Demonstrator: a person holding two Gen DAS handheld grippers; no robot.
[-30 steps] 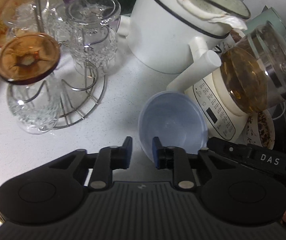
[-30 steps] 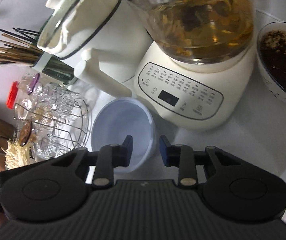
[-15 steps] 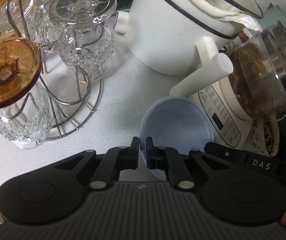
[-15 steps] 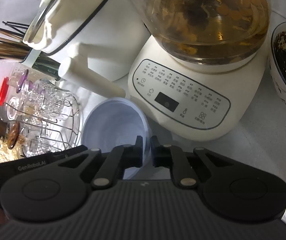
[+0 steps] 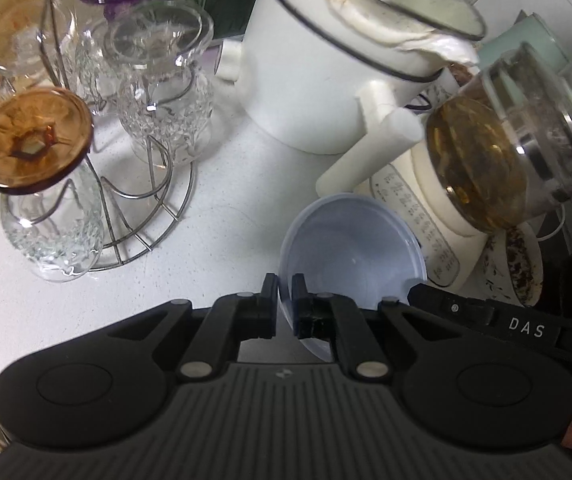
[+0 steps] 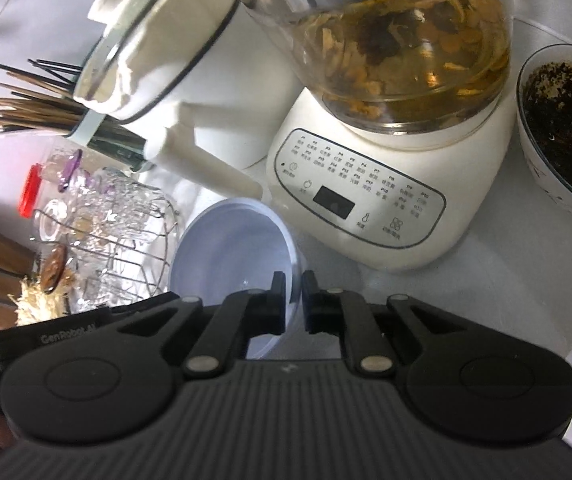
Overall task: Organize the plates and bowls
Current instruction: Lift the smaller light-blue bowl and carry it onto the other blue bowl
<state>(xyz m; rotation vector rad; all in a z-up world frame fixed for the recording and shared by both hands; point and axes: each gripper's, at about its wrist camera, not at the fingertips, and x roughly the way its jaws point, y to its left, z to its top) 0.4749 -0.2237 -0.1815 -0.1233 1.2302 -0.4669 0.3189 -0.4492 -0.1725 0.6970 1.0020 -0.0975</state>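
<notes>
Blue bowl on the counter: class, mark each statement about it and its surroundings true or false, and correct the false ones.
1. Both grippers are clamped on the rim of the blue bowl. True: the left gripper and right gripper each pinch its wall.
2. The blue bowl is full of tea leaves. False: it is empty; the dark leaves sit in the patterned bowl.
3. The glasses hang upside down on a wire rack. True.
4. The glass kettle is empty. False: it holds amber liquid with bits in it.
</notes>
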